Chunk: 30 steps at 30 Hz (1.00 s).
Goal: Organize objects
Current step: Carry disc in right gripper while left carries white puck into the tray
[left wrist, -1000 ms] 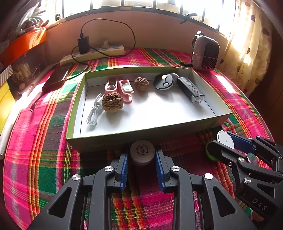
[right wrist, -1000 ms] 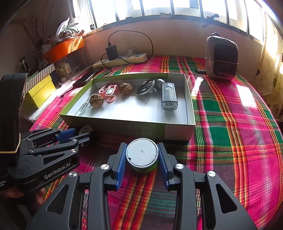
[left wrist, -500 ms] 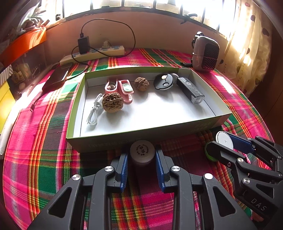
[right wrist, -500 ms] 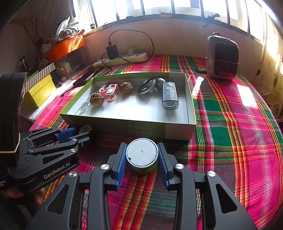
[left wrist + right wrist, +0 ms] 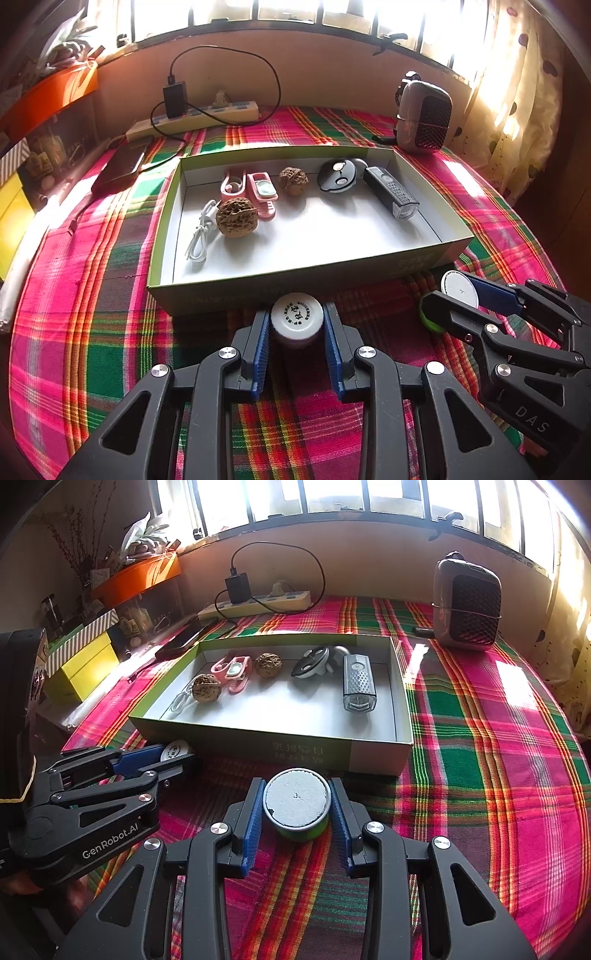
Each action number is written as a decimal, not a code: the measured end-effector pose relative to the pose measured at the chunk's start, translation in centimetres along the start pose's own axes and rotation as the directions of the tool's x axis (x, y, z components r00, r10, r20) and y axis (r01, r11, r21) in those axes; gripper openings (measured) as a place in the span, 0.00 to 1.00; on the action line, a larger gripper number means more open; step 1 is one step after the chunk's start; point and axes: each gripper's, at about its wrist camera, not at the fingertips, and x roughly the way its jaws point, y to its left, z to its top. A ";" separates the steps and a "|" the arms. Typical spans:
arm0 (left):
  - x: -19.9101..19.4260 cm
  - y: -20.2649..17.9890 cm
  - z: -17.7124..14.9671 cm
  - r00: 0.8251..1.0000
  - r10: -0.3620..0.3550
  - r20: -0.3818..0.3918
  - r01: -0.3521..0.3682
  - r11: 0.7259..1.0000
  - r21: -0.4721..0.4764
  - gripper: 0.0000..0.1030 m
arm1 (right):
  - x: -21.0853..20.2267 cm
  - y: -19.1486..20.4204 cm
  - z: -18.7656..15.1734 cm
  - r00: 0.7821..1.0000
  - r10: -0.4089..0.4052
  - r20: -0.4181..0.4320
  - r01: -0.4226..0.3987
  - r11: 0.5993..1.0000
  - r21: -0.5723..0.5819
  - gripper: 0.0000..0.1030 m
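Box (image 5: 229, 295) w/ walnuts (image 5: 236, 217), bike light (image 5: 391, 192), cable (image 5: 201, 236), pink clips (image 5: 255, 188)

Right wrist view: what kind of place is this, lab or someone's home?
Most likely a home, a lived-in room by a window. A plaid cloth covers the work surface, a power strip with a charger plugged in lies by the wall, and a small heater stands under the window, with cluttered boxes at the left.

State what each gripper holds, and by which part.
Left gripper: small white-capped round jar, fingers pressed on its opposite sides just under the cap. Right gripper: green round tin with grey lid, fingers on its side wall.
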 end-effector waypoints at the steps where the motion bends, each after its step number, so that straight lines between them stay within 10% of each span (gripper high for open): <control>1: -0.2 -0.1 0.0 1.000 -0.001 0.005 0.001 1.000 0.003 0.25 | -0.1 0.1 0.1 1.000 0.001 0.003 -0.001 1.000 -0.002 0.34; 30: -1.5 0.6 2.6 0.997 -0.038 0.061 0.037 0.999 0.007 0.25 | 0.3 0.1 6.8 0.996 0.087 0.038 -0.085 0.995 -0.046 0.34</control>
